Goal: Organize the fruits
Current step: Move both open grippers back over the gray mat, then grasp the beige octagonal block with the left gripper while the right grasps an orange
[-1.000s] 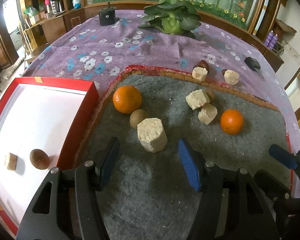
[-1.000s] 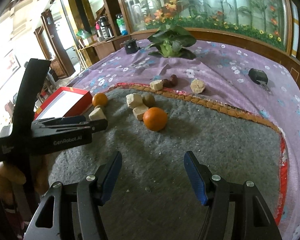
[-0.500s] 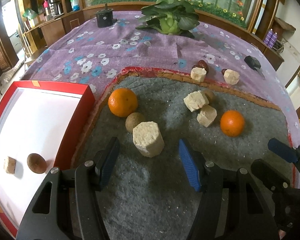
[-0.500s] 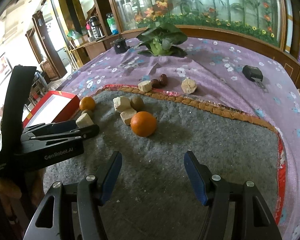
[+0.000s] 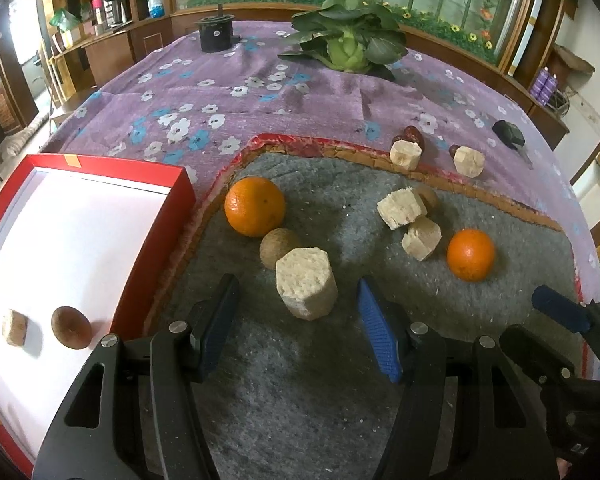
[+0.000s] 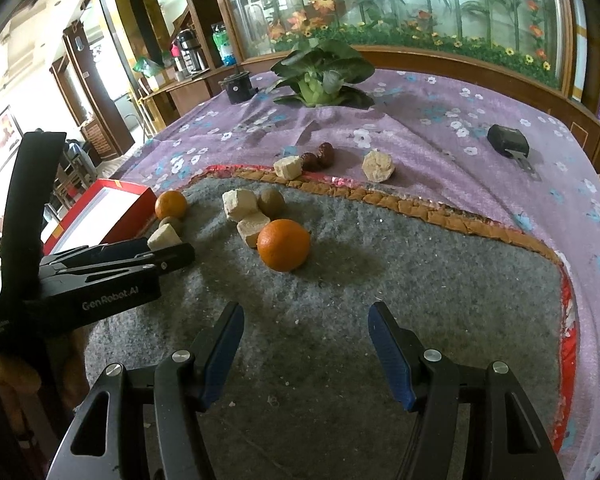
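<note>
The pale block (image 5: 306, 288) sits on the grey mat (image 5: 300, 380), touching a brown fruit (image 5: 278, 247) beside the red tray (image 5: 180, 216). Your left gripper (image 5: 296, 326) hovers spread wide and empty just before it; your right gripper (image 6: 306, 350), likewise released, hangs over bare mat short of an orange (image 6: 284, 245).

The left wrist view looks forward and down from low over the grey felt mat (image 5: 300, 400), close to the red box (image 5: 140, 240) at its left. The right wrist view sits further right, facing the same way (slightly higher). Both share the mat, the oranges (image 6: 284, 245) and the cabbage (image 5: 346, 46) at the bench's far end.
</note>
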The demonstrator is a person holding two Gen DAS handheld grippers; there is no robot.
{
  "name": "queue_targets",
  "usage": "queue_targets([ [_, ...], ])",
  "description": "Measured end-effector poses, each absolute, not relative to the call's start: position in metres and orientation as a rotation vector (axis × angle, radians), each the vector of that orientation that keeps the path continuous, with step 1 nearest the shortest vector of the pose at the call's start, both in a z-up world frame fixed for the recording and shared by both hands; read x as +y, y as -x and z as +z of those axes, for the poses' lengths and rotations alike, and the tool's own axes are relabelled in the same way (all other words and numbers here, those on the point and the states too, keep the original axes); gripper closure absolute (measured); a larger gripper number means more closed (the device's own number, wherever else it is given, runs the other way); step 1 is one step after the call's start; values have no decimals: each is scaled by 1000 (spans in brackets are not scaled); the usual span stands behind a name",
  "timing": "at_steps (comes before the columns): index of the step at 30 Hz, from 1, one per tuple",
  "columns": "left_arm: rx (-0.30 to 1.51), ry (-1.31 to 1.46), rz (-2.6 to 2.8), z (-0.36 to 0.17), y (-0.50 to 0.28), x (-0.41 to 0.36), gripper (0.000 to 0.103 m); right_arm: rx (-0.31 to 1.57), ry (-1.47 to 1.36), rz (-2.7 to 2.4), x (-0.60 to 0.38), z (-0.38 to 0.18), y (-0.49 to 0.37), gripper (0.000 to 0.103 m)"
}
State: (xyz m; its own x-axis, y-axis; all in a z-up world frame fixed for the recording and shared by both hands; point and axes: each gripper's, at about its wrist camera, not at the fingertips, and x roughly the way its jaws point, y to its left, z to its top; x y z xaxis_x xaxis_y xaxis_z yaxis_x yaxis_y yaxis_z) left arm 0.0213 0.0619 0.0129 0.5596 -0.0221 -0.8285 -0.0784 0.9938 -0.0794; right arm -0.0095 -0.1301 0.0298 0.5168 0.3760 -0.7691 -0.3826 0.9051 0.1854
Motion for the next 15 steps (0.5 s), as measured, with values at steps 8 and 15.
queue_targets([
  [8,968,96,35,14,-21,63,43,926,28,459,-124,30,6,40],
  [15,956,92,-7,15,-18,61,75,931,28,460,-118,34,-7,40],
])
